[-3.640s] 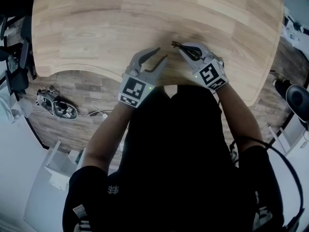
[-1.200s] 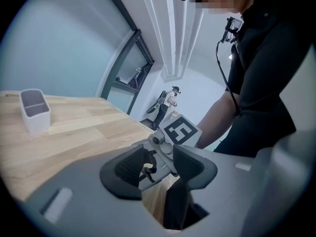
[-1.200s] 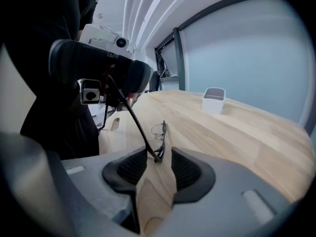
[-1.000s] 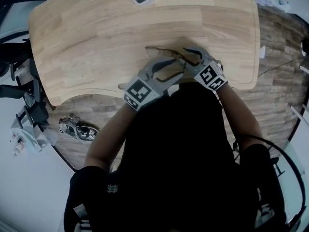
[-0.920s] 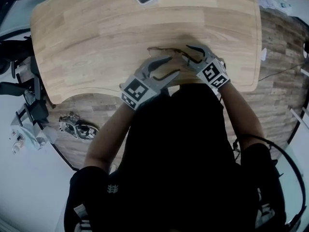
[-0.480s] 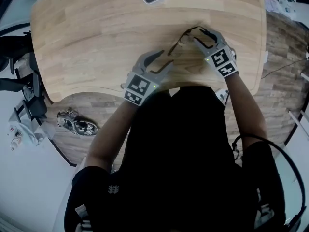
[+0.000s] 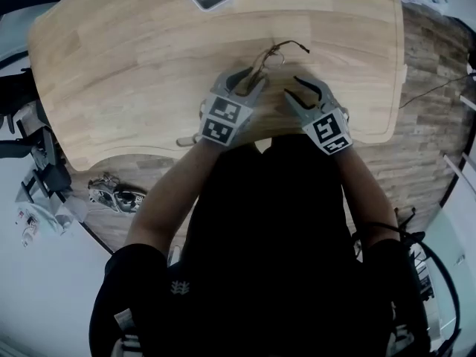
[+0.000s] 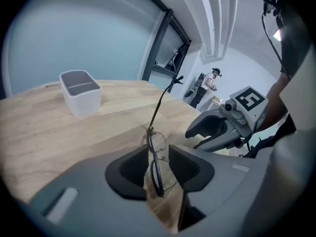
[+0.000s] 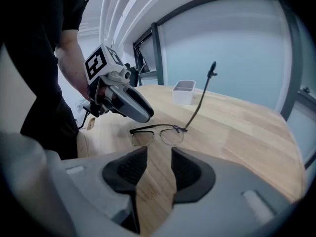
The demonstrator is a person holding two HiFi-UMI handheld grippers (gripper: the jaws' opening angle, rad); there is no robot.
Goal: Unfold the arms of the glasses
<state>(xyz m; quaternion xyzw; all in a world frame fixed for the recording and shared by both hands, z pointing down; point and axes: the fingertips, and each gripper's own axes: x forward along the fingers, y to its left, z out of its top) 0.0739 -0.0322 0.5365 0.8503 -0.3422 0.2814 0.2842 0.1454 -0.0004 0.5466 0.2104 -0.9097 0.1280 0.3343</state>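
**Left gripper [image 8: 158, 161] clamps the glasses [image 9: 170, 134]**

The pale wooden table [image 7: 134, 65] fills the upper part of the head view, and the person [image 7: 268, 236], dressed in black, stands at its near edge. The left gripper's jaws have just been closing and now sit across the near lens, with the brow bar against one pad and the lower rim at the other. The right gripper [image 9: 157, 154] hovers just beside it, jaws apart, with only wood between them. A white bin [image 8: 81, 93] stands near the far edge. The glasses sit mid-table with their front low on the wood and one arm raised into the air.
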